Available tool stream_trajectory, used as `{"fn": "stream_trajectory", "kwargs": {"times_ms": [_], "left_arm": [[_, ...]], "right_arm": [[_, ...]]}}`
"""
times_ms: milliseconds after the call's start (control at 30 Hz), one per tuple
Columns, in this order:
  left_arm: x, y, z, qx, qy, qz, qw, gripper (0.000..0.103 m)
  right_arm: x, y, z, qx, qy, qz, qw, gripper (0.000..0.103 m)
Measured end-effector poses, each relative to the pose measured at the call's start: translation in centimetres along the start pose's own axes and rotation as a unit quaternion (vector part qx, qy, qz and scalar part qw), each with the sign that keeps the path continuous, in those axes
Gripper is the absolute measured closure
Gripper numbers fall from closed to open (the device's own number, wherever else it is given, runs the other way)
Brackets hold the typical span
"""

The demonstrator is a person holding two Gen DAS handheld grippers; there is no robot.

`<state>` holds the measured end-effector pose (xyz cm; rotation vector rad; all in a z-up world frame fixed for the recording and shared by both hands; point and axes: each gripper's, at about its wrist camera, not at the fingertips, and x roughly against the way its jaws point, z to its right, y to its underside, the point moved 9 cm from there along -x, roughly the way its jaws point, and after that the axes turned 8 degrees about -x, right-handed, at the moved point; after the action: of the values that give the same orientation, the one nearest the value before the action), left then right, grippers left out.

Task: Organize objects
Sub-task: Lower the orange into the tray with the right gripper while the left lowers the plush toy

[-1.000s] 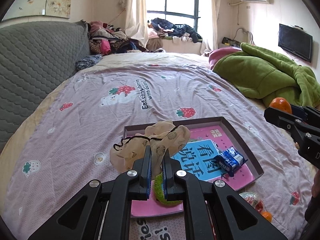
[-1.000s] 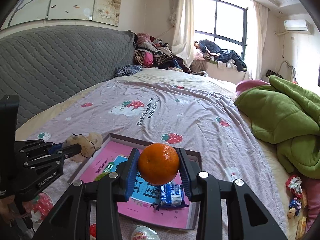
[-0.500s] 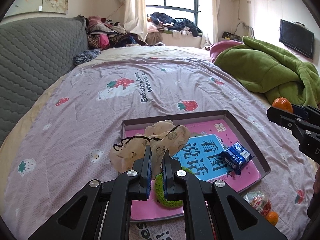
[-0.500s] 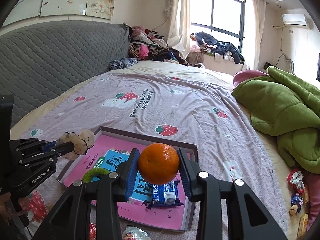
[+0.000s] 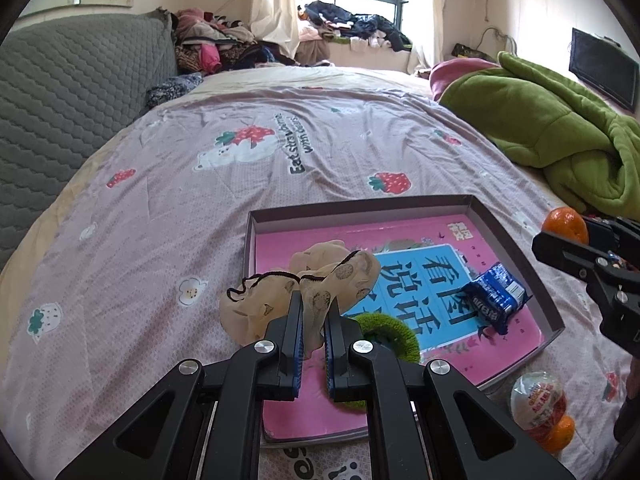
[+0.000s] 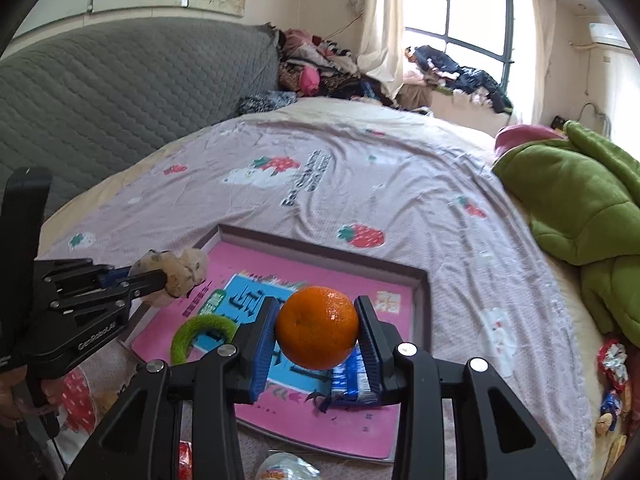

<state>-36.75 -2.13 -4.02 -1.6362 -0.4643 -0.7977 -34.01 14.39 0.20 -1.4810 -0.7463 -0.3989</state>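
Tray centre at 12 o'clock is passable; green ring and blue packet obstruct at 3 o'clock.

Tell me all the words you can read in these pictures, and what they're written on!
"Eat strawberries with bears", last words blurry: bedspread.
"看图说话": pink tray bottom.
"GenRobot.AI": left gripper.
Too blurred to read: blue snack packet, egg-shaped candy wrapper, small label on the tray bottom.

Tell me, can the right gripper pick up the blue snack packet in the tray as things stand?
Probably not yet: the right gripper has its jaws shut on the round orange fruit. The blue snack packet lies unobstructed in the pink-lined tray just below.
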Motion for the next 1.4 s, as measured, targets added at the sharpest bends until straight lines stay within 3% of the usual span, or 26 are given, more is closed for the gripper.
{"fn": "stream_trajectory", "kwargs": {"times_ms": [767, 1400], "left_arm": [[-4.2, 2.9, -0.1, -0.01, -0.003, -0.067, 0.9977, 0.094], [-5.3, 4.2, 0.3, -0.015, 0.009, -0.103, 0.9945, 0.093]], "right_arm": [[-5.9, 5.1, -1.6, 0.035, -0.003, -0.093, 0.995, 0.064], [-7.6, 7.2, -1.2, 0.05, 0.027, -0.131, 0.99, 0.064]]}}
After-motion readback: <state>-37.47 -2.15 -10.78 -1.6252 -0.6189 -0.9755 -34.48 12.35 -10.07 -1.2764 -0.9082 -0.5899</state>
